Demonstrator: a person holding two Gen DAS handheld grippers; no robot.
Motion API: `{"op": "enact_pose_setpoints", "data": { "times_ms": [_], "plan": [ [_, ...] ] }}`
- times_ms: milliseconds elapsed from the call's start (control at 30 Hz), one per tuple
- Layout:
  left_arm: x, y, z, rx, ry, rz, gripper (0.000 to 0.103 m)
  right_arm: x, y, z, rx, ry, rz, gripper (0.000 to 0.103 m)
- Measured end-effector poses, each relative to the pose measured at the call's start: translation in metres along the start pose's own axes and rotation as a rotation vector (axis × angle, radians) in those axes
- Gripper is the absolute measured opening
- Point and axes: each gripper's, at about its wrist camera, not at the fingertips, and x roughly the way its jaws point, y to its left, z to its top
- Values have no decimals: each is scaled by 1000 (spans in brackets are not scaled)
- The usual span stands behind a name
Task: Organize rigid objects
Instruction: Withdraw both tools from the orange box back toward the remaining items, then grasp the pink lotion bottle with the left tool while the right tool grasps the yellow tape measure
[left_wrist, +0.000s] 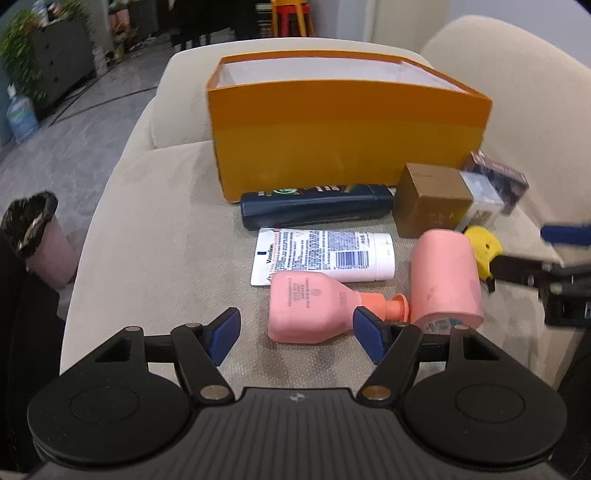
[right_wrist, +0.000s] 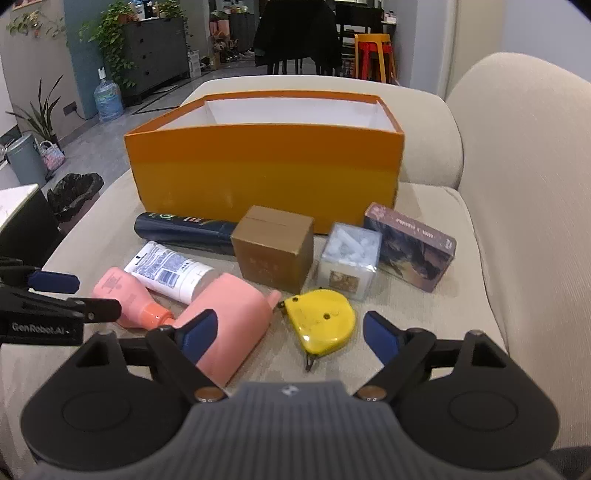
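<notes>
An open orange box (right_wrist: 266, 173) stands on a beige sofa seat. In front of it lie a dark blue bottle (left_wrist: 317, 205), a white tube (left_wrist: 325, 253), a pink pump bottle (left_wrist: 306, 306), a pink cylinder (left_wrist: 445, 273), a brown carton (right_wrist: 273, 251), a clear cube (right_wrist: 349, 262), a purple card box (right_wrist: 410, 247) and a yellow tape measure (right_wrist: 321, 321). My left gripper (left_wrist: 297, 334) hovers open just short of the pink pump bottle. My right gripper (right_wrist: 290, 334) is open; the tape measure lies ahead between its fingers, untouched.
The sofa's backrest (right_wrist: 535, 166) rises on the right and an armrest cushion (right_wrist: 424, 122) sits behind the box. A bin with a black liner (left_wrist: 37, 236) stands on the floor to the left. Bare seat fabric (left_wrist: 155, 229) lies left of the bottles.
</notes>
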Motion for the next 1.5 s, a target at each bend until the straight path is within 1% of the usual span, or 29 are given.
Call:
{"op": "enact_pose_setpoints", "data": {
  "times_ms": [100, 133, 233, 300, 367, 433, 533, 600, 633, 700, 833, 900, 967, 1033, 1067, 1100, 1133, 1200, 1233, 1267, 1333, 1400, 1433, 1467, 1500],
  "plan": [
    [1, -5, 0, 76, -5, -11, 82, 2, -1, 3, -16, -2, -45, 90],
    [3, -7, 1, 116, -1, -14, 82, 4, -4, 4, -17, 5, -61, 90],
    [13, -13, 3, 225, 9, -20, 82, 13, -16, 8, 3, 44, -86, 90],
    [22, -13, 4, 260, 31, -33, 82, 18, -22, 10, 24, 76, -88, 90],
    [30, -11, 5, 273, 55, -65, 82, 21, -26, 12, 34, 93, -82, 90],
    [38, -14, 4, 317, 79, -69, 81, 25, -26, 12, 27, 108, -85, 90],
    [47, -16, 3, 380, 71, -77, 85, 30, -27, 11, 30, 127, -85, 90],
    [48, -16, 5, 394, 64, -96, 82, 33, -27, 12, 28, 136, -85, 90],
    [47, -16, 5, 404, 62, -109, 77, 34, -27, 12, 26, 138, -84, 90],
    [47, -17, 5, 427, 62, -119, 72, 36, -28, 11, 23, 148, -78, 90],
    [40, -20, -2, 465, 80, -144, 65, 44, -30, 11, 27, 182, -69, 87],
    [36, -20, -5, 440, 114, -147, 63, 47, -31, 12, 21, 193, -69, 87],
    [31, -18, -11, 395, 143, -131, 60, 50, -31, 12, 11, 199, -70, 87],
    [25, -16, -19, 370, 157, -112, 57, 53, -32, 12, 7, 205, -70, 87],
    [23, -15, -24, 362, 161, -107, 53, 54, -32, 12, 4, 209, -68, 87],
    [20, -15, -27, 357, 163, -105, 52, 55, -32, 12, 1, 214, -63, 87],
    [17, -15, -29, 361, 158, -103, 53, 56, -32, 12, -3, 217, -57, 87],
    [13, -17, -31, 392, 128, -94, 61, 58, -30, 11, -21, 227, -38, 87],
    [10, -18, -32, 423, 99, -93, 72, 61, -29, 11, -30, 234, -33, 87],
    [9, -20, -32, 453, 77, -87, 80, 63, -28, 11, -38, 240, -31, 87],
    [11, -24, -29, 509, 53, -71, 80, 69, -26, 11, -48, 257, -33, 87],
    [15, -27, -25, 548, 43, -77, 81, 76, -26, 12, -46, 275, -39, 86],
    [17, -28, -23, 569, 42, -90, 81, 80, -27, 13, -42, 282, -37, 82],
    [19, -29, -22, 589, 43, -101, 81, 83, -28, 13, -39, 281, -29, 81],
    [21, -31, -21, 612, 42, -109, 81, 83, -29, 14, -36, 273, -22, 77]
  ]
}}
